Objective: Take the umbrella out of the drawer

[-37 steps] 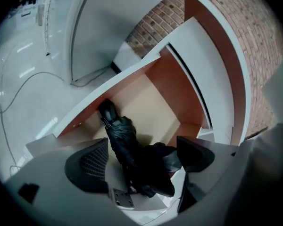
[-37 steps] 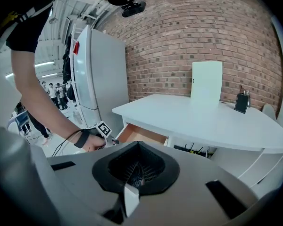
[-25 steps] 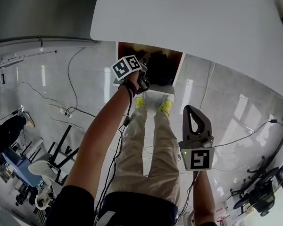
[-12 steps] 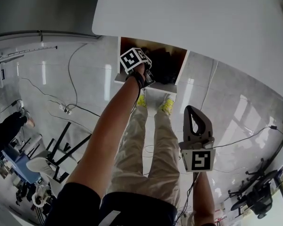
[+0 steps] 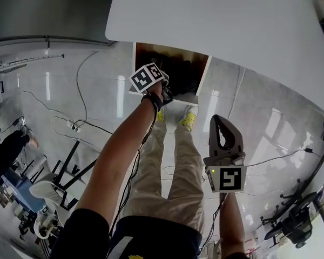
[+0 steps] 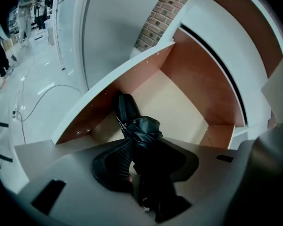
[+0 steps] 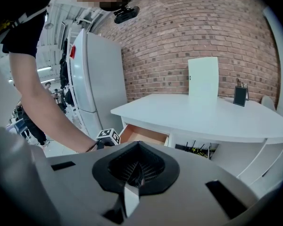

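Umbrella (image 6: 140,133) in the drawer (image 6: 179,102), left gripper (image 6: 136,169) closing on it.
Its far end rests in a drawer corner, and the pads seem to bite. Finish the squeeze, then lift straight over the drawer's front. Right gripper (image 7: 131,175), jaws together and empty, hangs outside the drawer.

Cloth, wood and glossy tile
The umbrella (image 6: 140,134) is black, faintly shiny cloth; the drawer (image 6: 179,98) is bare matt wood inside, smooth white outside; the worktop (image 5: 216,20) matt white, the floor (image 5: 97,85) glossy tile.
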